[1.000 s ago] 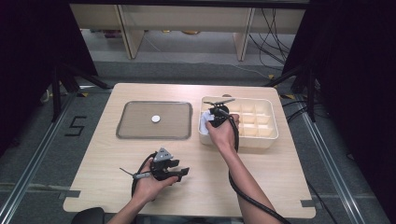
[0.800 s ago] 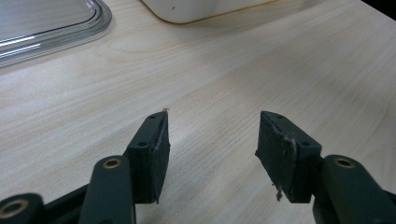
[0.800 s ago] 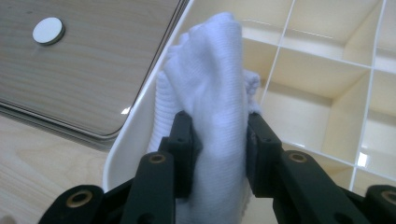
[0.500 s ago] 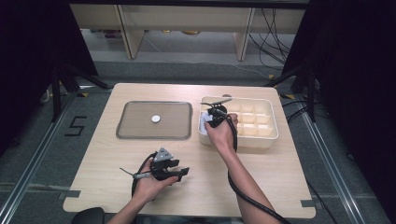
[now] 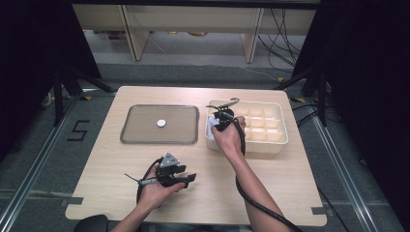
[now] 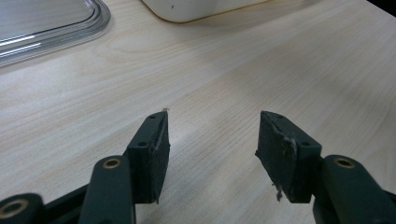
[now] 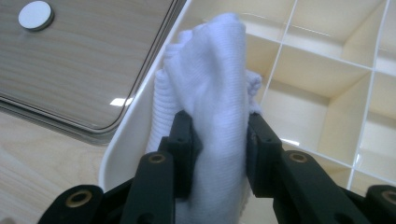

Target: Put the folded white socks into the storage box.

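A white cloth stands bunched and upright, clamped between the jaws of the right tongs, at the left end of a cream divided box, over the compartments next to its left wall. From above, the right tongs sit at the box's left end, with the cloth a small pale patch beside the hand. The other cells in sight look bare. To the left of the box, just beside it, lies a clear tray flat on the worktop, and on it, well away from the cloth, a small white disc; the right gripper view catches that disc through the tray near the top left corner. Nearer the person's edge of the worktop, well apart from box and tray, the left tongs rest low in the left hand. Their jaws stand wide apart with nothing between them, the left tongs pointing over bare wood, with the tray's rim and the box's corner farther off.
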